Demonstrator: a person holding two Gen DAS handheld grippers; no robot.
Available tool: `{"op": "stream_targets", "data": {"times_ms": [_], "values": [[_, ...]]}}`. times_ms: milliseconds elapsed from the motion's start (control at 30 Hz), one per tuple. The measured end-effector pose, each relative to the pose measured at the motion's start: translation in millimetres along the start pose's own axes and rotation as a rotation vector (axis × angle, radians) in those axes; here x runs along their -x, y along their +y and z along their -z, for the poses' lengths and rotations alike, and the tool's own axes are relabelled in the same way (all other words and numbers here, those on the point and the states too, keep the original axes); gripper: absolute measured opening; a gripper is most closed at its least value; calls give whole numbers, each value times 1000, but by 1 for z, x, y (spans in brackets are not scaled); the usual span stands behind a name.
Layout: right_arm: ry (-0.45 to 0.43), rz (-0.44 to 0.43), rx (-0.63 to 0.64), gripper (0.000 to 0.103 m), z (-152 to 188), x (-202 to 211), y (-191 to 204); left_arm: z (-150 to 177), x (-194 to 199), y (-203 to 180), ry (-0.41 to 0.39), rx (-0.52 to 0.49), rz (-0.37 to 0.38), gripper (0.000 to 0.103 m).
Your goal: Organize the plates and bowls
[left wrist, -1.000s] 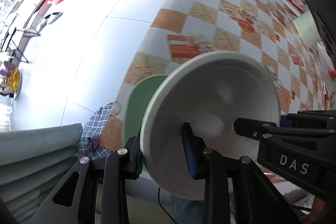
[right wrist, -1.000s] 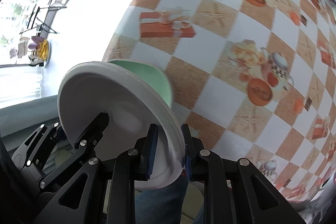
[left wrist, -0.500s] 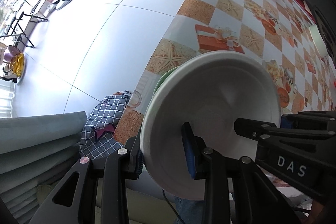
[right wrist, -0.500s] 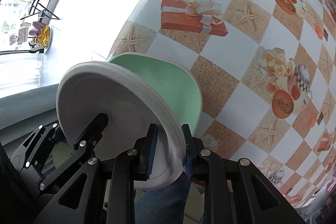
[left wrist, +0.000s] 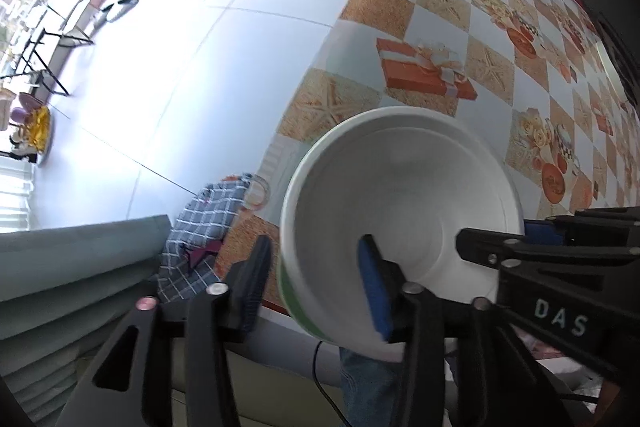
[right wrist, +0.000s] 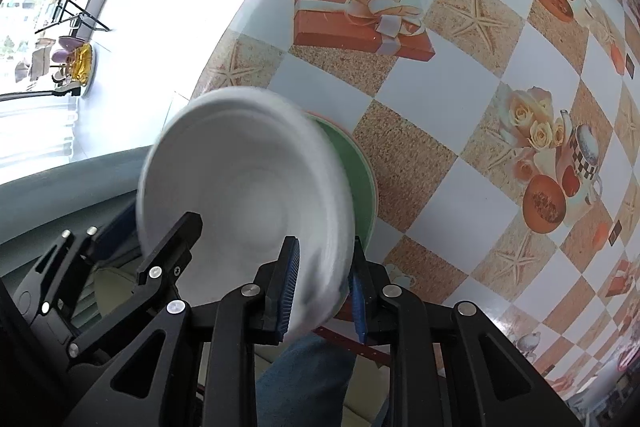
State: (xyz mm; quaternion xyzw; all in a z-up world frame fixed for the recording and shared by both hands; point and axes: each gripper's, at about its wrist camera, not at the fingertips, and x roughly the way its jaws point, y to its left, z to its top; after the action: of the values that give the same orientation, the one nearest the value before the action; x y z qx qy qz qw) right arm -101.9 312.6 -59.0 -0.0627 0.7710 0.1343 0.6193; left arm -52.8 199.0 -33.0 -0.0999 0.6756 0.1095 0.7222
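Two grippers on one white bowl [right wrist: 248,195], tipped on edge over the near table [left wrist: 460,39] corner. Right gripper [right wrist: 324,283] pinches the rim at about 5 o'clock; left gripper [left wrist: 316,279] looks gapped around the rim at 8 o'clock, outer finger barely off it. Green plate [right wrist: 360,179] sits right behind the bowl, toward 2 o'clock, so I'd guess the right one sets it down
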Motion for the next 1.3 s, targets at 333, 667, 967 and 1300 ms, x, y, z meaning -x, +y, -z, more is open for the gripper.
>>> {"op": "stream_targets", "data": {"times_ms": [333, 667, 967, 1300], "values": [[-98, 56, 25, 95, 12, 38, -14, 2, 20, 9, -34, -11, -26, 72], [-211, 97, 155, 102, 31, 84, 0, 5, 68, -5, -189, -68, 40, 82], [-214, 91, 182, 102, 40, 100, 10, 10, 85, -15, -154, -130, 52, 83], [-195, 84, 130, 102, 43, 99, 5, 15, 88, -17, -112, -143, 33, 84]]}}
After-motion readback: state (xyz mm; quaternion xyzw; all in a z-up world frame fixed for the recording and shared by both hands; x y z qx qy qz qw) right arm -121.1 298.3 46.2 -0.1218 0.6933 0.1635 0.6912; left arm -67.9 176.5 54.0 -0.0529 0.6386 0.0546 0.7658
